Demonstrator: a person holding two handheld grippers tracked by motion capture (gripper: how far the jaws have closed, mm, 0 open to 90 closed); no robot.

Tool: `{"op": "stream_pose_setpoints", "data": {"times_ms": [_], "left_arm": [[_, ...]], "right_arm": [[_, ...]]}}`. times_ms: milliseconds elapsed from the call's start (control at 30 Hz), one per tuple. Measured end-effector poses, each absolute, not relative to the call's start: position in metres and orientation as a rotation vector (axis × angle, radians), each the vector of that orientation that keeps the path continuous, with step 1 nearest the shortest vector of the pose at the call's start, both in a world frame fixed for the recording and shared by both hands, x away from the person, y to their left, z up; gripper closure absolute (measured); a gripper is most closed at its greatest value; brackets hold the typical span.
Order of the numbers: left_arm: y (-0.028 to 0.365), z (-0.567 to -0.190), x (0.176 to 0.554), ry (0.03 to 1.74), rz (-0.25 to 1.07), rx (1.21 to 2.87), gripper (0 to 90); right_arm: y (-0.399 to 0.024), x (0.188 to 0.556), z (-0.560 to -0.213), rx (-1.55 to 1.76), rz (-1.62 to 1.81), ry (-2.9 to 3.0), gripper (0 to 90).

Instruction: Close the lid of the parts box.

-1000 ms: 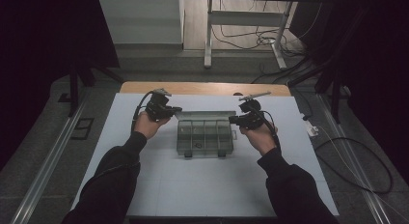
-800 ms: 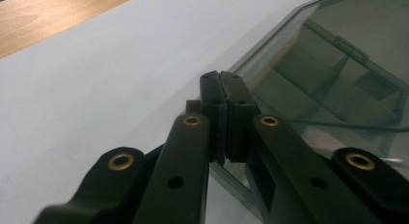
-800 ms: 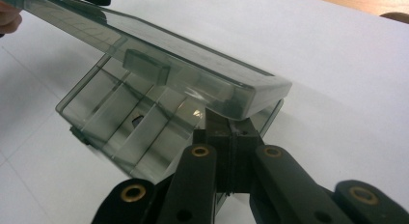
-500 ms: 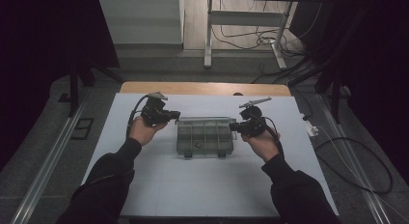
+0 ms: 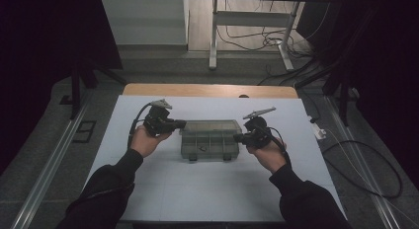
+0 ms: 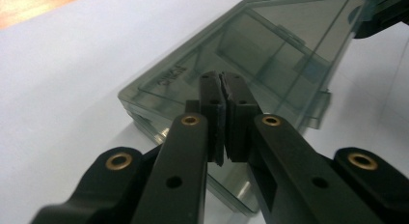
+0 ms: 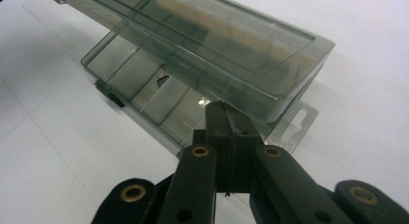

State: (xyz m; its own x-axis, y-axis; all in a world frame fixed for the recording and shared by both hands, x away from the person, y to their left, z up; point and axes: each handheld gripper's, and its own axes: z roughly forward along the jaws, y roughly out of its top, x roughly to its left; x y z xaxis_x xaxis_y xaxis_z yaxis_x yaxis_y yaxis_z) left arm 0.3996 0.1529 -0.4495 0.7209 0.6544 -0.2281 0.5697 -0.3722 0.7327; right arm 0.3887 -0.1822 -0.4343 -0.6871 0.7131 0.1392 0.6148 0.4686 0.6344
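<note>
The white table (image 5: 212, 189) carries a smoky translucent compartment box (image 5: 211, 139) near its centre, long axis running left to right, parallel to the near edge. In the right gripper view, its lid (image 7: 202, 35) stands partly raised above the tray. The left gripper (image 5: 179, 124), jaws pressed together on nothing, points at the box's left end; the right gripper (image 5: 239, 137), likewise closed and empty, points at the right end. Both sit just beside the box, about equally near.

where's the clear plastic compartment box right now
In the high view the compartment box sits mid-table on the white mat, between the left gripper and the right gripper.
</note>
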Motion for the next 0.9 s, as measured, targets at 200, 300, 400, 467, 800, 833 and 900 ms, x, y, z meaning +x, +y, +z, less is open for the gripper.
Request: {"op": "stream_pose_setpoints", "data": {"times_ms": [200,300,400,467,800,833,900], "left_arm": [[0.152,-0.449,0.389,0.93,0.115,2.07,87.3],[0.152,-0.45,0.383,0.929,0.108,2.074,87.3],[0.151,-0.451,0.379,0.935,0.102,2.079,87.3],[0.15,-0.453,0.377,0.94,0.097,2.084,87.3],[0.143,-0.466,0.371,0.956,0.07,2.137,87.3],[0.143,-0.467,0.37,0.958,0.07,2.142,87.3],[0.14,-0.471,0.369,0.963,0.065,2.159,87.3]], "right_arm": [[-0.182,0.383,-0.437,1.157,1.008,2.583,88.7],[-0.183,0.38,-0.438,1.153,1.008,2.59,88.7],[-0.184,0.377,-0.438,1.146,1.011,2.597,88.7],[-0.185,0.374,-0.438,1.147,1.015,2.606,88.7],[-0.185,0.368,-0.435,1.111,1.029,2.595,88.7],[-0.185,0.37,-0.436,1.1,1.029,2.589,88.6],[-0.185,0.372,-0.438,1.096,1.018,2.581,88.7]]}}
